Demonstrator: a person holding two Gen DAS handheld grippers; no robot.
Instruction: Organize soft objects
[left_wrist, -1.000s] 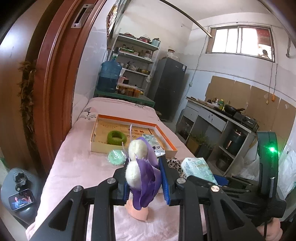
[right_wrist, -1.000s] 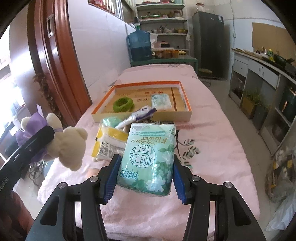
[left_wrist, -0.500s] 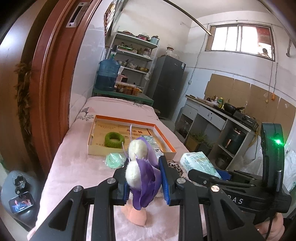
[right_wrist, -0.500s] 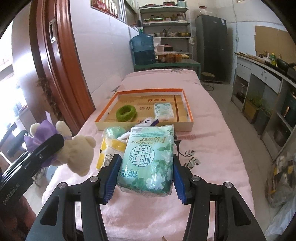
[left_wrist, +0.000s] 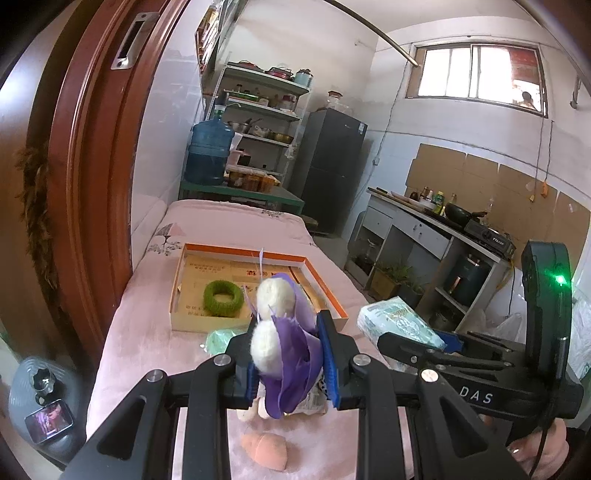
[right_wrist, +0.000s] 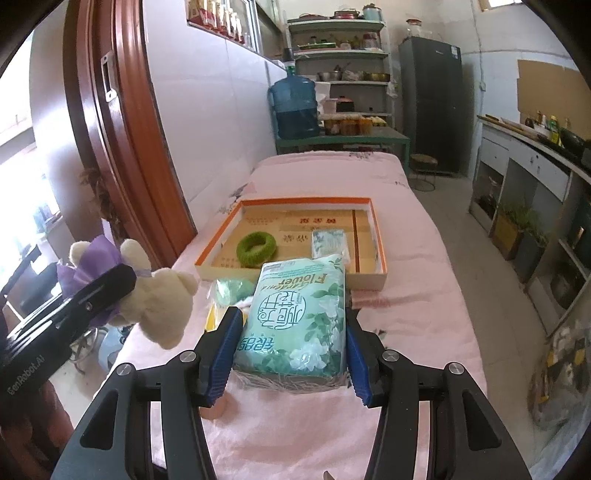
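My left gripper is shut on a cream teddy bear with a purple bow, held above the pink table; the bear also shows in the right wrist view. My right gripper is shut on a green tissue pack, also seen in the left wrist view. An orange-rimmed box further along the table holds a green ring and a small tissue packet.
A light green soft item and a yellow packet lie before the box. A peach object lies near the table's front. A brown door frame stands left, a counter right.
Both grippers have risen and moved slightly forward toward the box, each still holding its object. Nothing was let go.
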